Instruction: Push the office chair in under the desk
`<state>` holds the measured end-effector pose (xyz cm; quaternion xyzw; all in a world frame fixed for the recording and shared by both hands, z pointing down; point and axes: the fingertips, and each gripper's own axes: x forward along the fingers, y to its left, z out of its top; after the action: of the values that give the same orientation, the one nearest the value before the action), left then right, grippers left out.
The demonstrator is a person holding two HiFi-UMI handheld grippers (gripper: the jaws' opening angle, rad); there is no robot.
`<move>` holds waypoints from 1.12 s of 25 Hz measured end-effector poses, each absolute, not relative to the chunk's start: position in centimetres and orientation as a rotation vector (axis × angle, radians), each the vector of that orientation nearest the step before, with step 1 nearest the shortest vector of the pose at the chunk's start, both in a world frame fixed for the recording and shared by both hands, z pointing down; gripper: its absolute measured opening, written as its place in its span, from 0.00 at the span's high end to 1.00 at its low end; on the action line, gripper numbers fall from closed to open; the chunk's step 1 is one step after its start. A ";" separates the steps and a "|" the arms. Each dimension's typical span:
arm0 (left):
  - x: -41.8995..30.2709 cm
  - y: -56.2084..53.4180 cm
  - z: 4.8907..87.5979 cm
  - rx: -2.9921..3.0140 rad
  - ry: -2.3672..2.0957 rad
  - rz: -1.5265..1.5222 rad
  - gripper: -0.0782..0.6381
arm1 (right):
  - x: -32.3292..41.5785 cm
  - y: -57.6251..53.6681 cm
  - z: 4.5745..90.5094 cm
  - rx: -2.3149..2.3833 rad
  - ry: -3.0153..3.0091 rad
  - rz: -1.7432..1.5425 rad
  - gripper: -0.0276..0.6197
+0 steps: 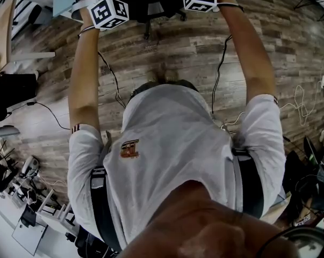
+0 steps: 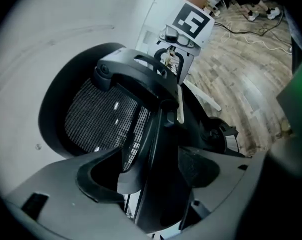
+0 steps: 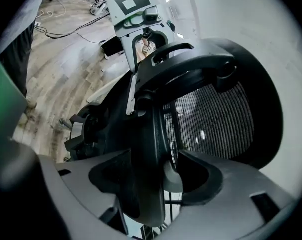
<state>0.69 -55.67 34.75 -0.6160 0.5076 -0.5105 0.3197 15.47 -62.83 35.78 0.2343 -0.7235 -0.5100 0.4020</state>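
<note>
Curved rim of mesh office chair (image 2: 100, 119) — in left gripper (image 2: 158, 174), right gripper (image 3: 151, 179)

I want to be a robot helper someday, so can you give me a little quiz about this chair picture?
1. True or false: the left tongs and right tongs each grip the back frame of the office chair.
2. The floor looks like: A carpet, B wood planks, C grass.
3. Fill in: the backrest panel is black ____.
Key: 1 true; 2 B; 3 mesh.
</note>
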 end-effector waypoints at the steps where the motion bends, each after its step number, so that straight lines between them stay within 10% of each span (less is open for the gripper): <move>1: 1.0 -55.2 34.3 -1.624 1.338 -1.322 0.40 | 15.7 -62.4 35.4 0.593 -1.834 -1.291 0.55; 15: 7.1 -46.4 27.2 -2.330 1.570 -0.391 0.42 | 16.1 -50.6 27.6 0.715 -2.703 -0.688 0.55; 28: 9.1 -40.7 22.0 -2.518 1.580 0.228 0.81 | 14.8 -42.3 23.9 0.624 -3.215 -0.172 0.87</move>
<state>9.07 -40.74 21.98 -0.8418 0.5283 0.0762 0.0802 14.80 -42.31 23.88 0.1899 -0.9780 -0.0523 -0.0689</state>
